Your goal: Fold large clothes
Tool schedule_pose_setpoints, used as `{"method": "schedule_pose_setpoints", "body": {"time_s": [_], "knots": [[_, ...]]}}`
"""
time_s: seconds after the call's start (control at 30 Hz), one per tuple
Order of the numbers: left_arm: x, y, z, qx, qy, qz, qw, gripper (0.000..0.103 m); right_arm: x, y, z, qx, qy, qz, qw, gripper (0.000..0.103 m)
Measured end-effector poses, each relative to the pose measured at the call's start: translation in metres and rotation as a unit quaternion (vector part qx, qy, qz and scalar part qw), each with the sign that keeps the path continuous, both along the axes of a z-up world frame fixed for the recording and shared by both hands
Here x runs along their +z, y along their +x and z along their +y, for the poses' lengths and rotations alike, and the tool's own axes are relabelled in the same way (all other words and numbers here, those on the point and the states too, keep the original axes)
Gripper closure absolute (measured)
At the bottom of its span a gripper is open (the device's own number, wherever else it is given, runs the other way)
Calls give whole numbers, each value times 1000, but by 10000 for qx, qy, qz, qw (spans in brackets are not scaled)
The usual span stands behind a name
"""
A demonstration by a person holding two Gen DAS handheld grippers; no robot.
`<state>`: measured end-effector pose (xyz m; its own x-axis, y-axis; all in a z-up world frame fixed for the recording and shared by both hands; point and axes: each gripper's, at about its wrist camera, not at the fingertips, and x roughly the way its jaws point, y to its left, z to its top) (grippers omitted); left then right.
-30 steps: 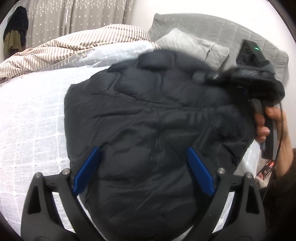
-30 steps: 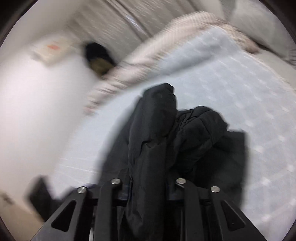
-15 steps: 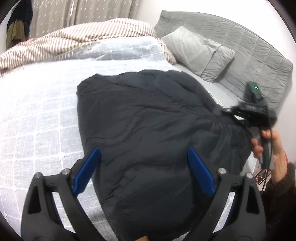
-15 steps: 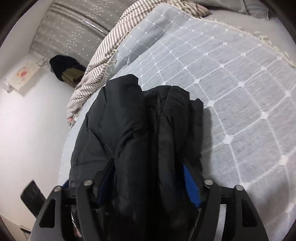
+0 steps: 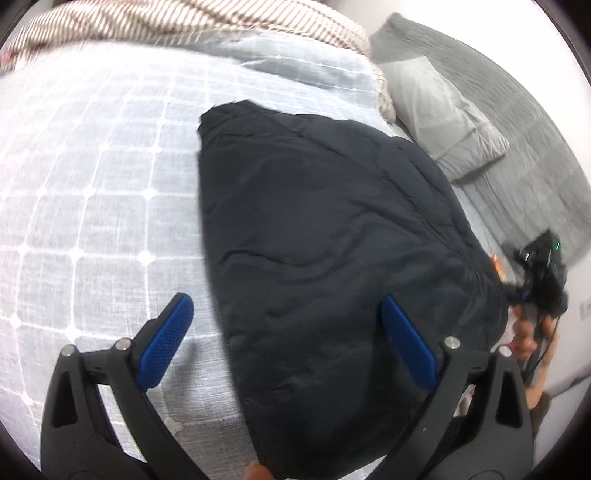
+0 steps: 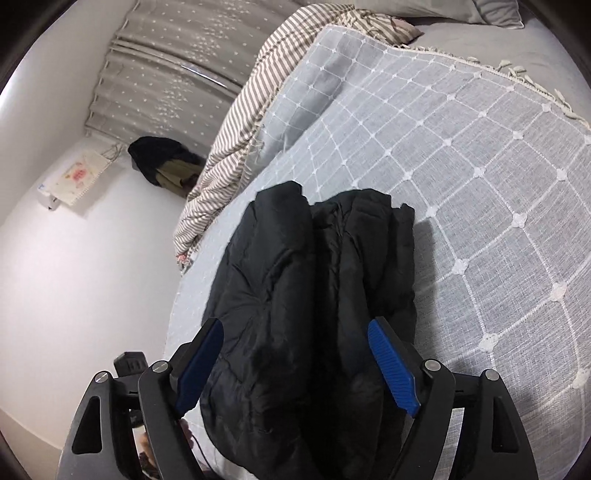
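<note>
- Black puffer jacket (image 5: 332, 229) lies folded on the grey grid-patterned bedspread (image 5: 92, 192), near the bed's near edge.
- Seen from the right wrist, the jacket (image 6: 310, 295) shows as a stack of thick puffy layers, with bare bedspread (image 6: 480, 166) to its right.
- Left gripper (image 5: 286, 334): jaws wide and opening. Blue pad (image 5: 166, 343) sits over bedspread just left of the jacket; the other pad over the jacket's near part. No pad presses on the fabric.
- Right gripper (image 6: 301, 362): jaws opening. The jacket's near edge lies between the blue pads (image 6: 391, 373); neither pad squeezes the fabric.
- From the left wrist, the right gripper (image 5: 543, 273) shows just past the jacket's right edge, blurred, with the person's hand (image 5: 532, 332) on its handle.
- Beyond the jacket: striped duvet (image 5: 184, 22) bunched at the far side, grey pillow (image 5: 443, 114) to the far right.
</note>
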<state>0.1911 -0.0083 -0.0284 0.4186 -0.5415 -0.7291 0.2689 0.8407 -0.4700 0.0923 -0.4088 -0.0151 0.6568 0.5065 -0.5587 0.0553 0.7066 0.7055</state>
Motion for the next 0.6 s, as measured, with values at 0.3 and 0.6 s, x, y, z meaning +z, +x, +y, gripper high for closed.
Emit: {"method": "schedule_pose_setpoints", "body": {"time_s": [0.3,0.6], "knots": [[-34,17,10,-87,-1062,815,9910,2,-40,23,14,92,-324,858,9957,18],[-70,28,7,-384,-2312,1507,9604,1,-81,36,9,224,587,1103,9919,5]]}}
